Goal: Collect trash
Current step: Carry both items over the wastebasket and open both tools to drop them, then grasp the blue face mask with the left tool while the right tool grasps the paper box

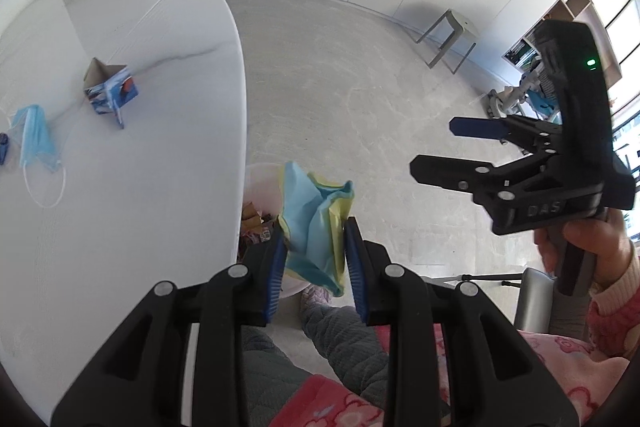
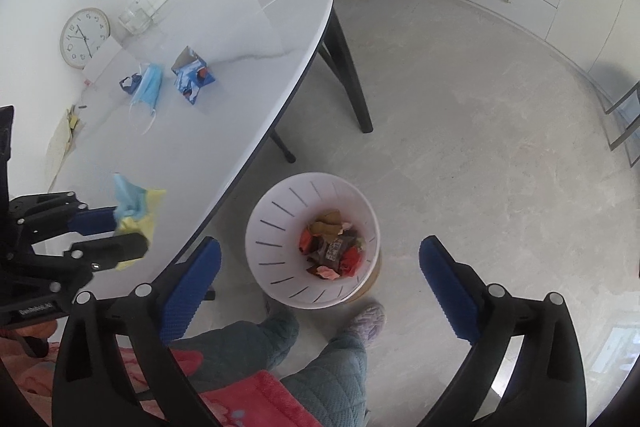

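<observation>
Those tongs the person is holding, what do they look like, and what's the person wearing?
Both tongs, left and right, are black plastic frames with silver rivets and ribbed blue pads. The right one carries a green light and raised lettering. The sleeve is pink with a cream cuff.

"DAS" on right tongs (image 1: 434, 151), numerals on clock (image 2: 85, 37)

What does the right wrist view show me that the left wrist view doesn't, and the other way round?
Only the right wrist view shows the bin's full inside with wrappers at the bottom, the wall clock, the glass jar and the table legs.

Only the left wrist view shows the stool by the cabinets and the right hand.

Both show the table, the face mask, the small carton, the left tool shut on the blue-yellow crumpled paper, and the right tool open and empty.
</observation>
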Demonstrator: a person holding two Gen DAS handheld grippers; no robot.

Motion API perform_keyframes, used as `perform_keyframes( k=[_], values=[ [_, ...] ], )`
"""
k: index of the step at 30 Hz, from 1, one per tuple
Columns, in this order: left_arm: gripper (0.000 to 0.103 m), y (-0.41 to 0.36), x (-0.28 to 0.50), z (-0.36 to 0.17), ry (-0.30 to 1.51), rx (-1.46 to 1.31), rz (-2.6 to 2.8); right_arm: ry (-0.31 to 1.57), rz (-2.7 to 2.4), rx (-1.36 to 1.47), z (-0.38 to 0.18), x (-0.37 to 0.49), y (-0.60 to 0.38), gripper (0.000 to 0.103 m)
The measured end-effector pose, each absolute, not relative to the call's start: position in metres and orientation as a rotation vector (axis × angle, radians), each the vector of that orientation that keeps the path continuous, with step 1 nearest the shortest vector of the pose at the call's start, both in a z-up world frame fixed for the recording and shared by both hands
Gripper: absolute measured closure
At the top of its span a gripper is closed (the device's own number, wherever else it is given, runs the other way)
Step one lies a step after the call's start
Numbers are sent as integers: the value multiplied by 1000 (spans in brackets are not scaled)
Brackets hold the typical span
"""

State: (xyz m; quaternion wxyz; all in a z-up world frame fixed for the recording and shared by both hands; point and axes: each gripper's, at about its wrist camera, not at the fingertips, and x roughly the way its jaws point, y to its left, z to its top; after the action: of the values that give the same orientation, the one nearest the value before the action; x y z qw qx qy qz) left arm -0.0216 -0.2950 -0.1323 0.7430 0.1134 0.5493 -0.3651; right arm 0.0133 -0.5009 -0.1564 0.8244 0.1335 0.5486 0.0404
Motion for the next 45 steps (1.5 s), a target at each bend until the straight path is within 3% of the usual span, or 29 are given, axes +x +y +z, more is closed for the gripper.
perform_keyframes(
  k=[2, 8, 13, 32, 45],
  values=[
    [53, -304, -23, -135, 1207, 261, -776, 1165, 89, 280, -155, 13, -504, 3],
    [24, -306, -19, -128, 1184, 211, -720, 1166, 94, 267, -154, 12, -510, 3],
    [10, -284, -8, -107, 1140, 163, -628, 1152, 98, 266, -147, 15, -508, 3],
    [8, -126, 56, -82, 1092, -31, -297, 1133, 202, 178, -127, 75, -427, 3],
    [8, -113, 127, -107, 1105, 16, -272, 1130, 283, 111, -129, 153, -369, 3]
  ],
)
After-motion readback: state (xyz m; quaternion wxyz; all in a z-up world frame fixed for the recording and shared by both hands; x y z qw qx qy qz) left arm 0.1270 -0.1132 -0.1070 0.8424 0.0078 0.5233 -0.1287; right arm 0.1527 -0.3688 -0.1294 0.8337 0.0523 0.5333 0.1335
